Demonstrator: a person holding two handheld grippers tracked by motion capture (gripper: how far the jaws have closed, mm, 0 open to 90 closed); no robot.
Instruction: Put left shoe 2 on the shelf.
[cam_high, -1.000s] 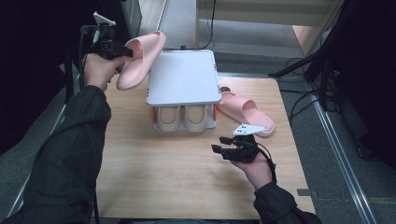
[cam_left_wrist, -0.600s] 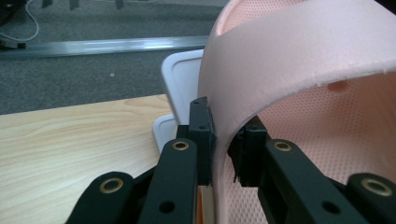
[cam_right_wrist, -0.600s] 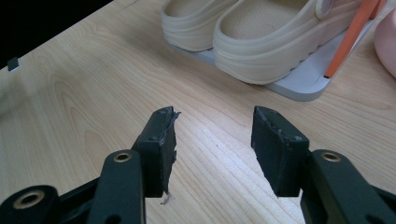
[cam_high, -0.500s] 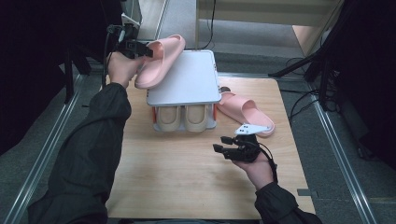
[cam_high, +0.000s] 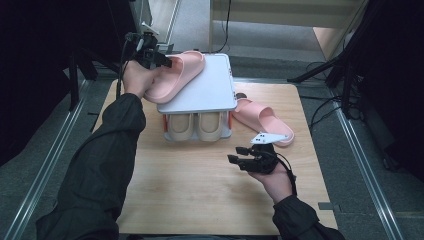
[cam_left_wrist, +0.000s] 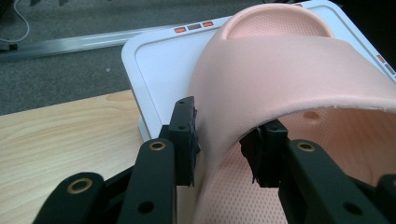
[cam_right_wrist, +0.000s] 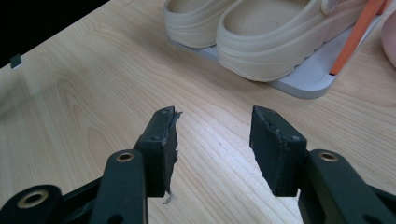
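Left gripper is sitting in the upper left of the high view, at the heel end of the pink foam slide sandal. That sandal is lying tilted across the left part of the flat white plastic top of the shoe rack, toe end pointing toward upper centre of the frame. In the left gripper view the fingers are straddling the sandal's strap edge, one outside the strap and one inside it. They have just been opening: a gap is showing at the inner pad, so the fingers are apart with the strap between them, no clamp.

Right gripper is hovering at lower right of centre in the high view, above the light wooden desk. Its fingers are standing apart with nothing between them, bare wood showing through the gap.

A pair of beige rubber clogs is sitting on the rack's lower tier, under the white top; in the right gripper view they are filling the upper centre. A second pink slide sandal is lying flat on the desk just right of the rack, near the right gripper.
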